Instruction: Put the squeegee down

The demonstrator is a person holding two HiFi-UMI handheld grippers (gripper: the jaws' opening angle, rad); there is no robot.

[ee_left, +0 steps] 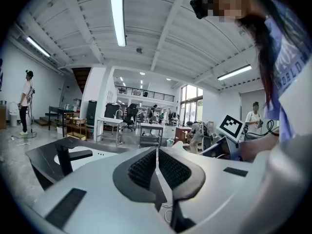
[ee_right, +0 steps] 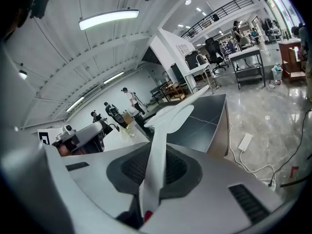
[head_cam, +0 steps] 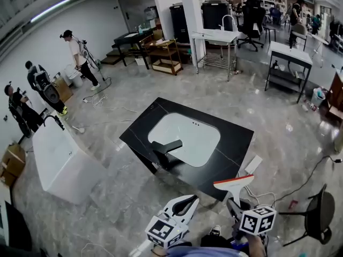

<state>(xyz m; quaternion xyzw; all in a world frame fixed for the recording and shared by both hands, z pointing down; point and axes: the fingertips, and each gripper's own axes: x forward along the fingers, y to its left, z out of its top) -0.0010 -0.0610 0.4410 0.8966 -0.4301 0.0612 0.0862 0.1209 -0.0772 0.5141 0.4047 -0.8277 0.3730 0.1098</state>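
Polished grey floor surrounds the black table (head_cam: 236,143) with its white basin (head_cam: 193,135), just ahead of you. Your right claw (ee_right: 155,165) is clamped on the handle of the squeegee (head_cam: 233,183), whose blade is in the air by the table's near right corner. Your left claw (ee_left: 157,165) is closed on nothing. By my reading the put-down is not yet done: you must bring the squeegee onto the table and release it.

Left gripper (ee_left: 157,153) filling lower centre, jaws pressing together, gripping nothing; black countertop (ee_left: 40,155), faucet (ee_left: 62,161) sitting lower left.
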